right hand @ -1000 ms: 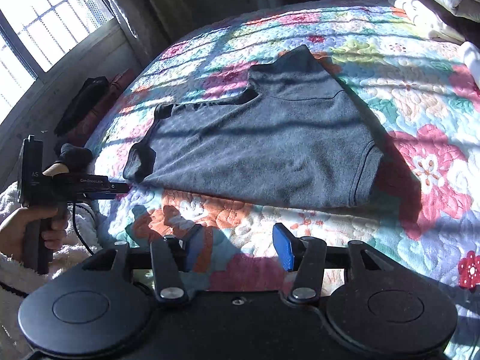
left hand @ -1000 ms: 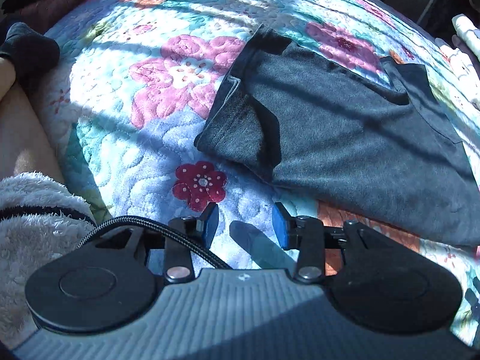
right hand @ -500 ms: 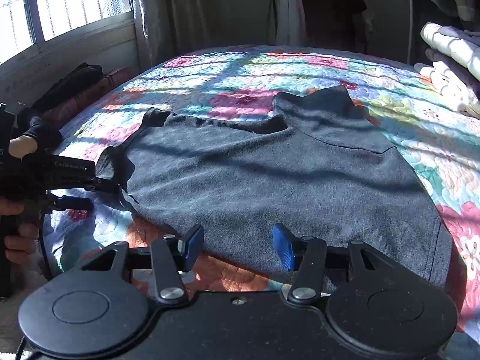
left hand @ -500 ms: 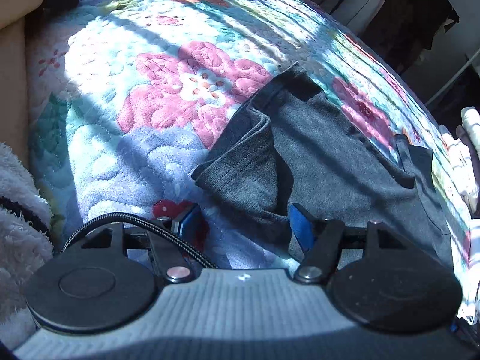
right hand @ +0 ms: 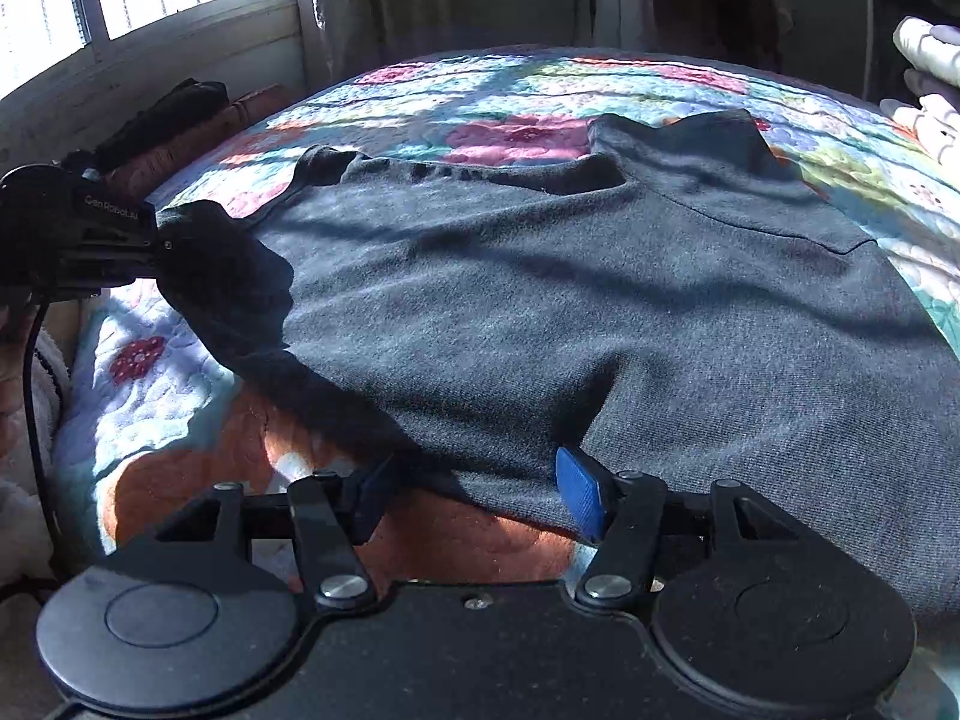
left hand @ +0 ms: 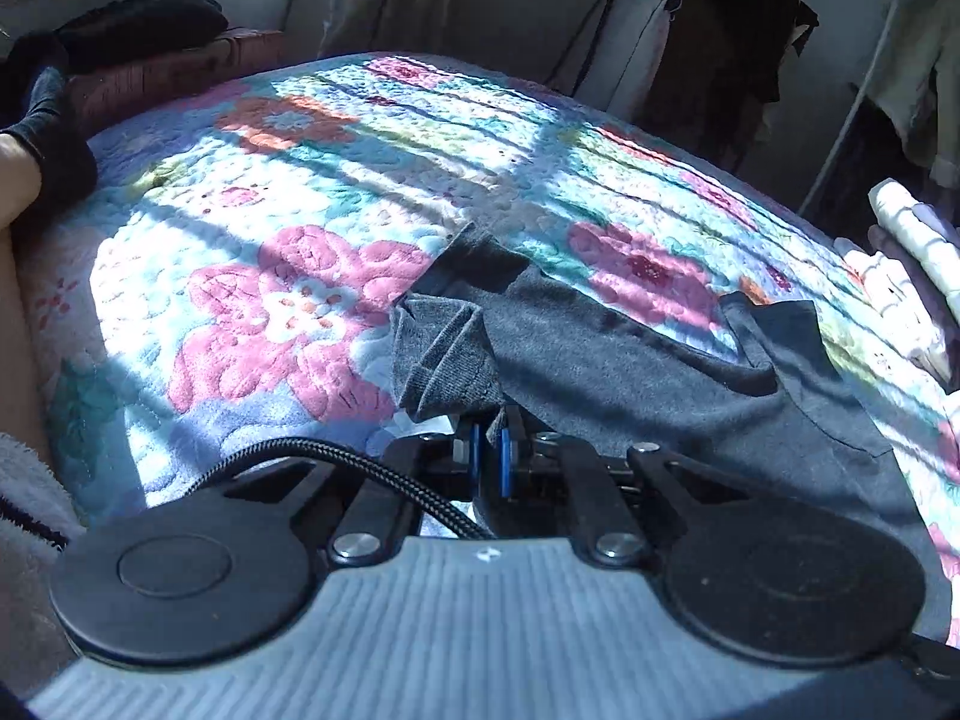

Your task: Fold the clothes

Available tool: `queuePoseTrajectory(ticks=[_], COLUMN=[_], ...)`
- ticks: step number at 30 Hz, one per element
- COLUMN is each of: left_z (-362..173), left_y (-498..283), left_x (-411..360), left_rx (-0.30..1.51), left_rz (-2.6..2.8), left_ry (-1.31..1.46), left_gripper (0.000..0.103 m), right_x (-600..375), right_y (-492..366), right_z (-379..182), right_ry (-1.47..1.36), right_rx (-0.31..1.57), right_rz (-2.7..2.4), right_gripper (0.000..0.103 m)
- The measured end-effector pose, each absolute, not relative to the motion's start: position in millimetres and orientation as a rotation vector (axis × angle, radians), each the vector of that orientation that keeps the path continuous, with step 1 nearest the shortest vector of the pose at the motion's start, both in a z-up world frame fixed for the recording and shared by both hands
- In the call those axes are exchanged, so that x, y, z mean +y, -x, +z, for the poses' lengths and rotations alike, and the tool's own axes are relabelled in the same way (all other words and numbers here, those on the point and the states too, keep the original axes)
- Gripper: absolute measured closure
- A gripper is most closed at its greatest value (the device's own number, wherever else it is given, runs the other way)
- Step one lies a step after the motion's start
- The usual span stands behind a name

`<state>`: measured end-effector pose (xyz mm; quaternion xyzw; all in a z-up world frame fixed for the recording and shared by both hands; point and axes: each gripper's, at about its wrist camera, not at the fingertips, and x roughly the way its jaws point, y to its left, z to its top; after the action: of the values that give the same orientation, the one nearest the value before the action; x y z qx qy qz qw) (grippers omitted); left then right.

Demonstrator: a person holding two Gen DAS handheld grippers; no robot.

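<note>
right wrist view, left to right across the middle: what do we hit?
left gripper shut on the sleeve → dark grey t-shirt body → floral quilt → folded white laundry at the right edge.

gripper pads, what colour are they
Blue. It shows best in the right wrist view, on the right gripper's open fingers at the dark grey shirt's hem.

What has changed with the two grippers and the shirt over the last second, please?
The left gripper moved in and shut on the grey T-shirt at its sleeve, which now bunches up. The right gripper advanced to the near edge, jaws open astride it. The quilt has stayed as it was.
</note>
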<state>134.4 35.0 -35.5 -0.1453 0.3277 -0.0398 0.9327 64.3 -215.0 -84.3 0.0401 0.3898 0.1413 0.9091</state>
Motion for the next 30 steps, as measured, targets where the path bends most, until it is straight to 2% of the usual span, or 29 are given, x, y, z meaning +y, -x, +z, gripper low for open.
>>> queuePoseTrajectory(ticks=[5,10,13,19,25,27,30], left_z=[-15.7,-10.5,-28.8,-75.5,-62.7,-58.3,-48.3], left_y=[-133.8,-140.0,-143.3,-141.8,-128.6,-122.8,-117.7], left_x=[-16.4,-104.5,-124.5,-117.4,-107.2,-108.7,-109.8], left_rx=[0.624,0.693,0.800,0.929,0.853,0.823,0.779], left_rz=[-0.279,-0.518,-0.617,-0.634,-0.632,-0.638,-0.667], left_ry=[0.301,0.063,0.101,0.179,0.141,0.107,0.089], left_gripper=[0.098,0.098,0.098,0.098,0.098,0.098,0.098], right_x=[-257.8,-331.3,-354.6,-352.4,-340.0,-331.7,-317.4], right_y=[-50.5,-38.3,-27.0,-27.9,-39.5,-37.6,-36.6], right_z=[-70.6,-84.4,-85.9,-92.3,-90.8,-73.6,-47.1], right_ry=[-0.303,-0.673,-0.776,-0.766,-0.865,-0.801,-0.658], right_rx=[0.746,0.675,0.648,0.723,0.721,0.683,0.661], right_rz=[0.260,0.185,0.203,0.171,0.147,0.146,0.167], right_gripper=[0.039,0.039,0.039,0.036,0.034,0.033,0.026])
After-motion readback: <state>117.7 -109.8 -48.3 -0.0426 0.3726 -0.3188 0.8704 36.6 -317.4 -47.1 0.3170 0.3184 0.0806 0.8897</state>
